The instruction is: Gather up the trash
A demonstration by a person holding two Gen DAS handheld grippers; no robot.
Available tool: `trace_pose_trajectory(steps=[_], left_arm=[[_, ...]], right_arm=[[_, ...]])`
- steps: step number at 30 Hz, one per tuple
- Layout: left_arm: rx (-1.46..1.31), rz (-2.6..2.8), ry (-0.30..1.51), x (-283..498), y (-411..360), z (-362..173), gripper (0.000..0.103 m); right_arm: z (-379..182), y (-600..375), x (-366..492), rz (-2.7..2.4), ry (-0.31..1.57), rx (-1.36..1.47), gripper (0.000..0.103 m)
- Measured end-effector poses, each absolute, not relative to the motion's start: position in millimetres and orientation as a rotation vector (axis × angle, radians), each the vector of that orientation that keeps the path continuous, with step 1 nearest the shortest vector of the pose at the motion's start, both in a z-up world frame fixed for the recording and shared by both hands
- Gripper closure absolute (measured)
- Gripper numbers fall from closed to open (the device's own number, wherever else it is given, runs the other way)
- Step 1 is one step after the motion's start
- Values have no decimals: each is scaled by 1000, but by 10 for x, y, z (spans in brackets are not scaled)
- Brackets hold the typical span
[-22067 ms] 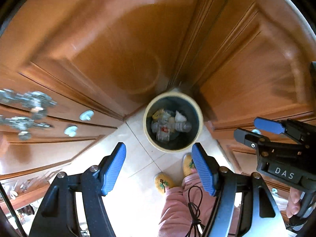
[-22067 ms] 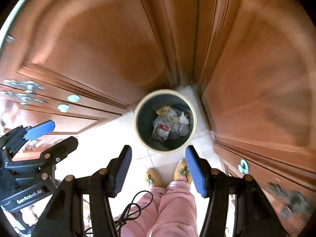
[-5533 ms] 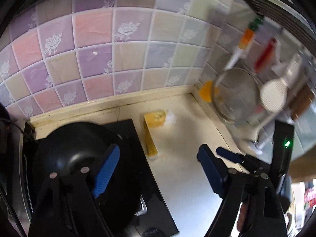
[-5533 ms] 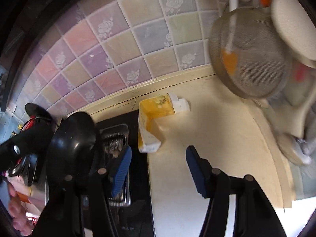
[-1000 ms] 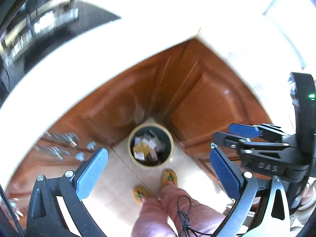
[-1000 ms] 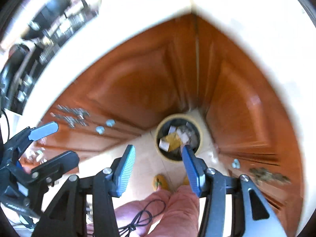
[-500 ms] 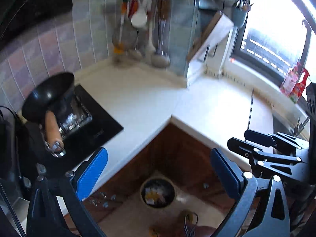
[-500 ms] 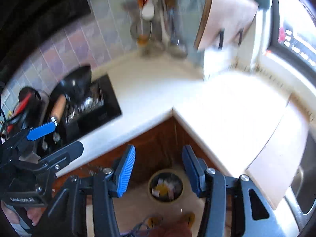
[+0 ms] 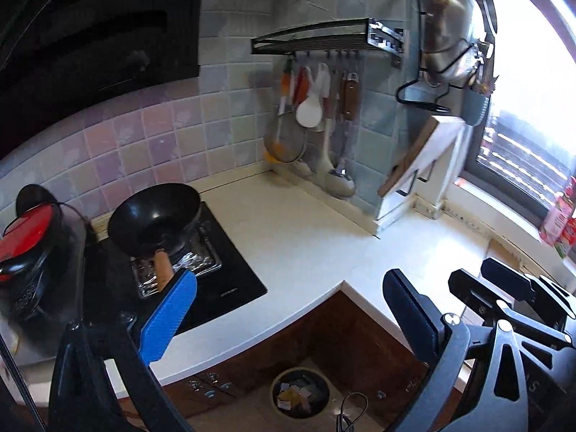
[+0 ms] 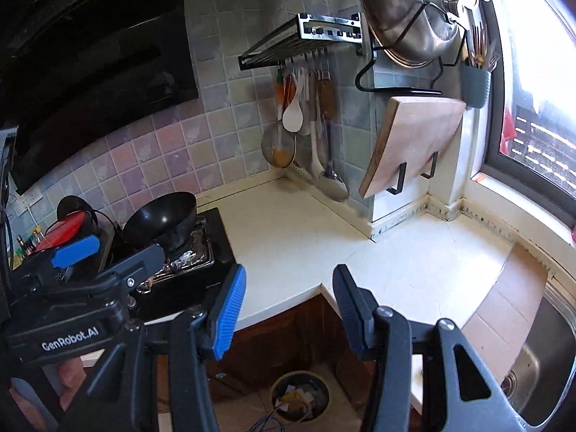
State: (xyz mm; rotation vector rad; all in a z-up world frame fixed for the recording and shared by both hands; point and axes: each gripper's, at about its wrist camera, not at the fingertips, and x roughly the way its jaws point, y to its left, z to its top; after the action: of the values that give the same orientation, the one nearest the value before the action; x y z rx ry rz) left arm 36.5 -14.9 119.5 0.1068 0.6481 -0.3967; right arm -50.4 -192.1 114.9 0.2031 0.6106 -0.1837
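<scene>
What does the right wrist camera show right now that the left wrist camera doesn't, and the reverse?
Only the right wrist view shows the sink and the left tongs, open and empty. Only the left wrist view shows the right tongs, also open and empty, and a red packet on the sill. Both show the wok on the stove, the counter, the cutting board and the bin on the floor.

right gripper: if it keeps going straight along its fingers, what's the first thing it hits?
Probably the white countertop, near its inner corner edge. The right gripper is open and empty, with bare counter between its fingers and nothing nearer in view. Depth is uncertain; slightly lower, it would meet the cabinet front instead.
</scene>
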Motion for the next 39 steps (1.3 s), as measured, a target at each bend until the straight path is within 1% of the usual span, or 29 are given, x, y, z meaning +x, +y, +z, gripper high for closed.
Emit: trace_pose_trajectory(steps=[9, 24, 39], left_arm=[[105, -273, 763, 380, -259, 975, 1], [87, -238, 771, 291, -422, 980, 1], [97, -224, 794, 364, -421, 944, 1]], right_arm=[[1043, -2061, -450, -118, 651, 224, 52], [982, -2292, -458, -63, 659, 230, 52], [935, -2302, -387, -47, 682, 245, 52]])
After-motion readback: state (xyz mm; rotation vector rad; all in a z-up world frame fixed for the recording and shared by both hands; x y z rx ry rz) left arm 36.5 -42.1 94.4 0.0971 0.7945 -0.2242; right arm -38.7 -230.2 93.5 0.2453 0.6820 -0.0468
